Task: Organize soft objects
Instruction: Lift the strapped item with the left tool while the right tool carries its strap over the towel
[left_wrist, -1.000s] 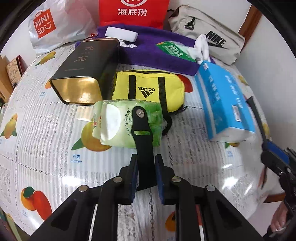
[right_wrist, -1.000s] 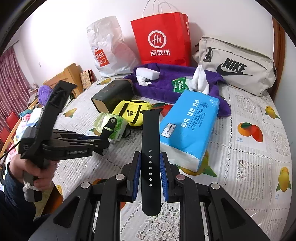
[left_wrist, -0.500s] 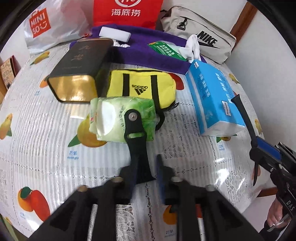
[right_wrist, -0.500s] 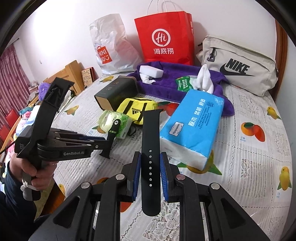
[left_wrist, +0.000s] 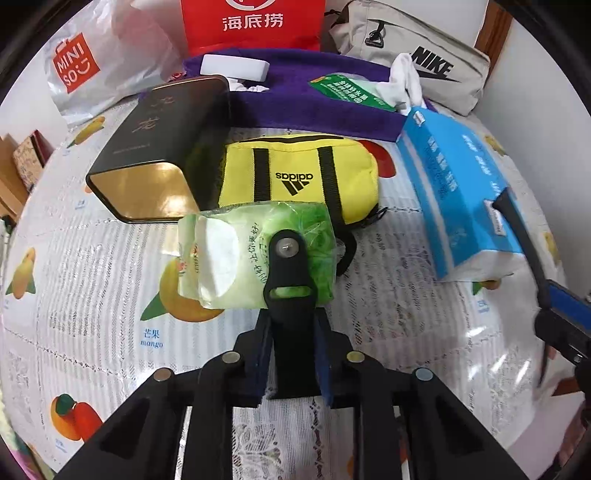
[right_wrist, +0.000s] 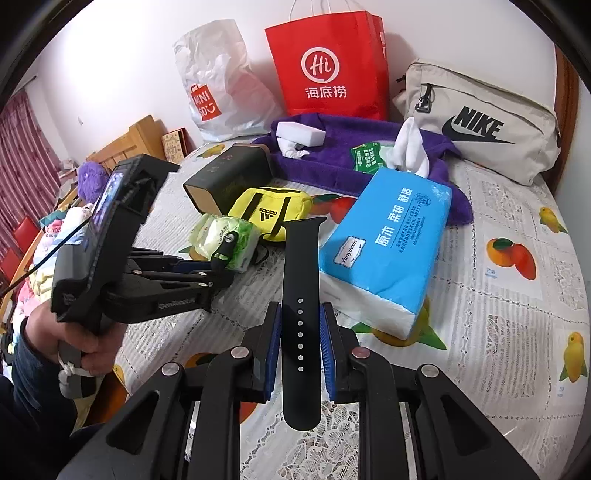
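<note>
left wrist view:
- left gripper (left_wrist: 290, 350): jaws closing, with the pin-end strap piece (left_wrist: 289, 295) between the blue pads; the pads lie against its edges.
- pin-end strap piece: black, with a metal stud and a slot near its far tip; it sticks out forward over the green wipes pack (left_wrist: 255, 254), seen above it.
- green wipes pack lies on the fruit-print tablecloth (left_wrist: 92, 258), just in front of the yellow adidas pouch (left_wrist: 299, 173) and touching its near edge.
- dark tin box (left_wrist: 159, 147) lies on its side just left of the pouch, gold end facing the camera.
- blue tissue pack (left_wrist: 458, 184) lies to the right, well apart from the wipes.
- purple towel (left_wrist: 295, 103) lies behind the pouch, with a white block (left_wrist: 234, 68) and a green packet (left_wrist: 347, 90) on it.
- red paper bag (left_wrist: 255, 22), miniso bag (left_wrist: 85, 66) and nike bag (left_wrist: 424, 59) stand at the far edge.
- right gripper shows only partly at the right border.

right wrist view:
- right gripper (right_wrist: 300, 347): clamped on the holed strap piece (right_wrist: 301, 295), blue pads pressing both edges.
- holed strap piece: black, with a row of holes, held lengthwise, its far end pointing between the pouch and the tissue pack.
- a hand (right_wrist: 74, 336) at the left grips the handle of the left gripper, whose tip reaches the wipes pack.
</note>
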